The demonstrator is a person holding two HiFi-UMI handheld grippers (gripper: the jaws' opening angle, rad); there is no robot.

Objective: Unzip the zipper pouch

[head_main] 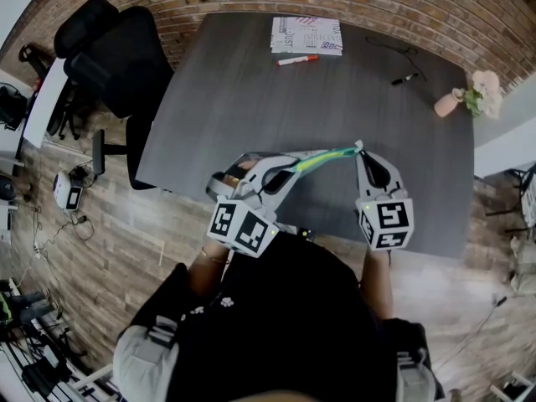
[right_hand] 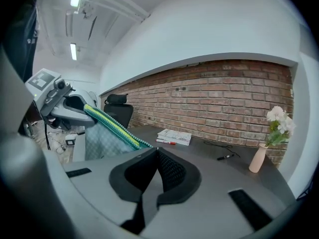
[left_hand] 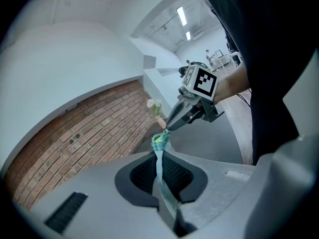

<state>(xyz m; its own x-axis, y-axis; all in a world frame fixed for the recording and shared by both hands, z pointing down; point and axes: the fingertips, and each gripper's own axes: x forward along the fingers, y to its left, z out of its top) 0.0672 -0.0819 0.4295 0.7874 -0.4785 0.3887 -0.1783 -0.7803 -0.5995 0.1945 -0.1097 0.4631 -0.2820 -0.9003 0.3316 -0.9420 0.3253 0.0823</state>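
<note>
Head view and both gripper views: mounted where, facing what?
Head view: on the person's head, steeply down at the dark grey table; shows torso, left tongs, right tongs.
Left gripper view: on the left tongs, looking along them at the right tongs and a forearm.
Right gripper view: on the right tongs, facing the left tongs and red brick wall.
Shared: teal-green fabric zipper pouch, clamped by both.

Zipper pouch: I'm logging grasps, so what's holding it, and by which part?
Both grippers hold the zipper pouch: left gripper clamps one end, right gripper pinches the opposite end.
</note>
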